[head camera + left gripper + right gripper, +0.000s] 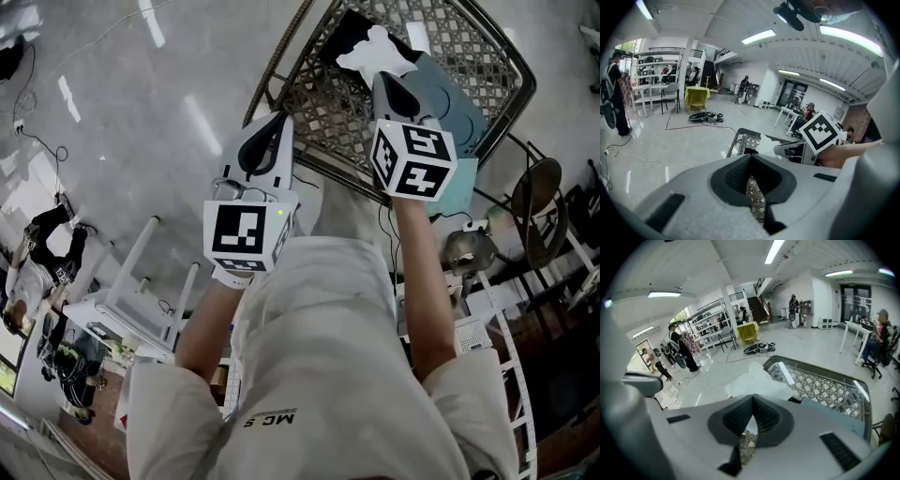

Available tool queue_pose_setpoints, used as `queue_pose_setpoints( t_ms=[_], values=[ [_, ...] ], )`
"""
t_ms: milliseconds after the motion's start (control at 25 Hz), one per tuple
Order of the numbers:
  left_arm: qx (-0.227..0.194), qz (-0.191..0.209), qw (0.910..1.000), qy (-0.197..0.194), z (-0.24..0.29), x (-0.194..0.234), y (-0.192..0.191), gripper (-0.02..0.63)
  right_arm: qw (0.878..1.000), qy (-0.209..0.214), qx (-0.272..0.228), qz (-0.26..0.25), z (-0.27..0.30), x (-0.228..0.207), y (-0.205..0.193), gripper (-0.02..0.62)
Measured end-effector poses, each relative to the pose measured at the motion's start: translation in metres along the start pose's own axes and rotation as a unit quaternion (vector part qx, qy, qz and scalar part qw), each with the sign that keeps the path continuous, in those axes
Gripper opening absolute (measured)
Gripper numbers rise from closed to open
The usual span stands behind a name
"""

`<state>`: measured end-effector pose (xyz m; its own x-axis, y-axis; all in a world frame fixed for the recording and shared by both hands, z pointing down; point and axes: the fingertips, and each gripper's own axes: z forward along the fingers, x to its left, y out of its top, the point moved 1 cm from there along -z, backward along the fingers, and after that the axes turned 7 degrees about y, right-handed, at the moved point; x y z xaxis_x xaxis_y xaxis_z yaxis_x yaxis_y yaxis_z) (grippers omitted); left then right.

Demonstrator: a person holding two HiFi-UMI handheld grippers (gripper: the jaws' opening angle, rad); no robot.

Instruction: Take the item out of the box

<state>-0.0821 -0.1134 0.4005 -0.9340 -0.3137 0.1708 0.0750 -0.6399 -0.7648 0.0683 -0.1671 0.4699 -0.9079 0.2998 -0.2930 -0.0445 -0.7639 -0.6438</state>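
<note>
Right gripper point(384, 84) point(752, 399): jaws closed, pinching an edge of the white crumpled soft item point(375, 52) point(752, 380), which sits over the far end of the woven lattice box with a dark rim point(281, 52) point(815, 365). Left gripper point(277, 119) point(751, 157): jaws together, empty, above the box's near edge.

A big open workroom, half office and half lab — a pale glossy floor point(670, 140), long strip lights point(759, 36) on a ribbed ceiling, and white shelving racks point(656, 65) along the far wall. Cables point(633, 157) trail loose over the floor. A seated person point(881, 333) is at a white desk point(853, 329) — beyond are a staircase point(757, 305) and dark glass doors point(853, 298).
</note>
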Motion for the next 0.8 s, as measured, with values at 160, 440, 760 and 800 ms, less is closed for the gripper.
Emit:
queue_pose_setpoints(
  t_ms=[160, 440, 760, 800],
  values=[
    [-0.009, -0.005, 0.9999, 0.005, -0.012, -0.001, 0.006, 0.025, 1.000, 0.004, -0.019, -0.014, -0.022, 0.006, 0.008, 0.015],
    [-0.031, -0.009, 0.9994, 0.014, -0.031, 0.000, 0.022, 0.025, 0.997, 0.017, -0.047, -0.055, -0.057, 0.023, 0.021, 0.015],
    [-0.068, -0.011, 0.9971, 0.032, -0.055, -0.006, 0.049, 0.025, 0.991, 0.024, -0.097, -0.084, -0.105, 0.034, 0.036, 0.015],
    [-0.072, -0.011, 0.9967, 0.034, -0.058, -0.007, 0.052, 0.025, 0.991, 0.024, -0.103, -0.084, -0.111, 0.034, 0.038, 0.015]
  ],
)
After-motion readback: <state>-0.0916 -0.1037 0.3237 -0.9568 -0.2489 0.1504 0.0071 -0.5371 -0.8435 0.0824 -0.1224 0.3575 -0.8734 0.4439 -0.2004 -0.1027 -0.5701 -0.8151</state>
